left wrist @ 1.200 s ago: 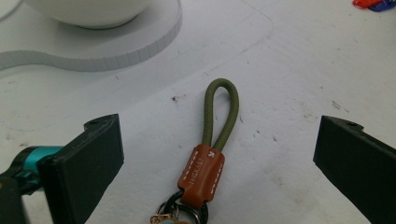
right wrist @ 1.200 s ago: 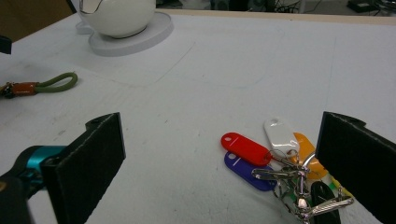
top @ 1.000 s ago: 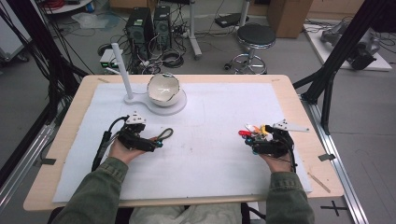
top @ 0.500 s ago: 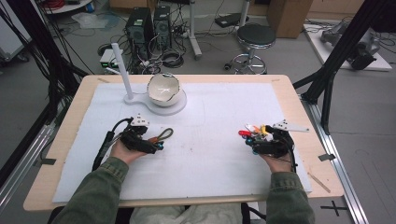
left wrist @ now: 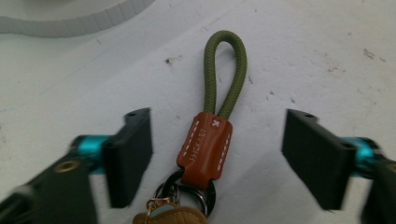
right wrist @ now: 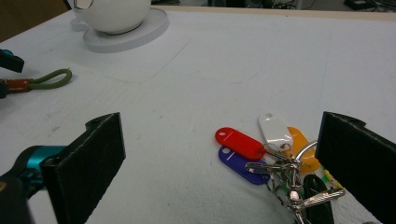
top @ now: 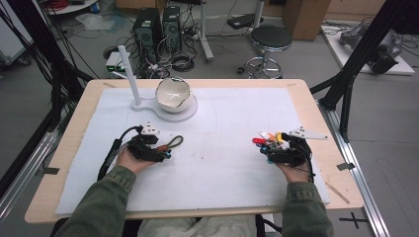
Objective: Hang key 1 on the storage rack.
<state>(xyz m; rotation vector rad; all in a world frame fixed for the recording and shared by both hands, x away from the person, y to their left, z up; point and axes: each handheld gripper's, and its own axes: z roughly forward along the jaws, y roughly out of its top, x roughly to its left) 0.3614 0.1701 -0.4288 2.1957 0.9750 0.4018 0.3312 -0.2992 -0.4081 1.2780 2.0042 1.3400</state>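
Keychain strap (left wrist: pixel 219 93) — white bowl (top: pixel 173 93) beyond

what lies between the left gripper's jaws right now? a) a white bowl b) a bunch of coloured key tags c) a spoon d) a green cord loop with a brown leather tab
d: in the left gripper view the green cord loop with its brown leather tab lies on the white mat between the left gripper, whose pads stand apart from it.

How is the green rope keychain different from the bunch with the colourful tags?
The green rope keychain is one olive cord loop with a brown leather band; the tag bunch fans out red, blue, white and orange plastic tags. The keychain lies stretched out straight, the bunch spread in a cluster. Both lie flat on the white mat, carry metal rings, and sit between a tool's open jaws.
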